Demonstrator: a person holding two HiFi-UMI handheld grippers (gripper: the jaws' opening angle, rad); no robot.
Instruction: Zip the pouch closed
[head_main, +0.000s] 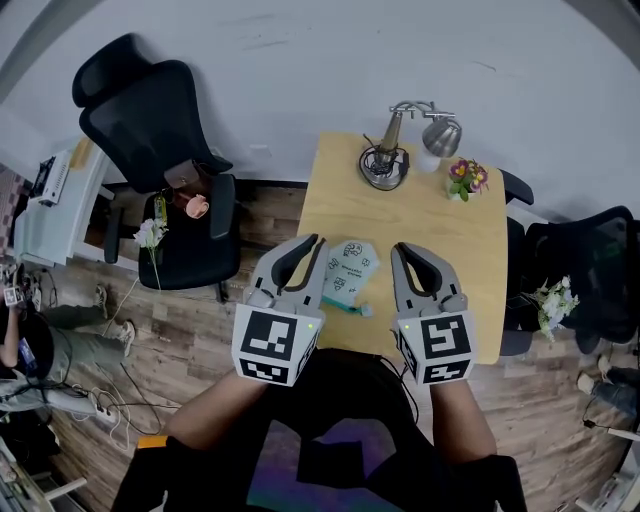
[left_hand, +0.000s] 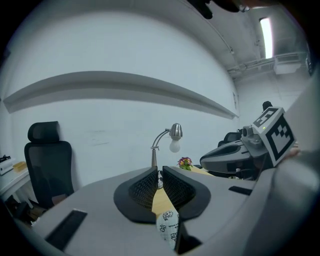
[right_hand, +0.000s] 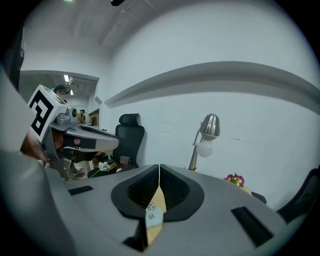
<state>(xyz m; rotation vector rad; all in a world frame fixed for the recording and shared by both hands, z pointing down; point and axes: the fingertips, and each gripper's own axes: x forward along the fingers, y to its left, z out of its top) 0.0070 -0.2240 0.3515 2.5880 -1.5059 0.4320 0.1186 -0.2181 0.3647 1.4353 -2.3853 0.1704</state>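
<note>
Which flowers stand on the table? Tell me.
The purple-and-yellow flowers at the table's far right corner, beside the lamp; the white bunches are off it.

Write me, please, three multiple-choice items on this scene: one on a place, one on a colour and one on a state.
1. Where does the pouch lie?
A) on the table
B) inside a drawer
C) on a shelf

2. What colour is the office chair left of the table?
A) white
B) black
C) red

3. What state is the right gripper in?
A) clamped on the pouch
B) wide open
C) jaw tips together, nothing between them

Answers:
1 A: the head view shows the pouch flat on the wooden top.
2 B: its back and seat are black.
3 C: the right gripper view shows the tips meeting, with the pouch far below them.
</note>
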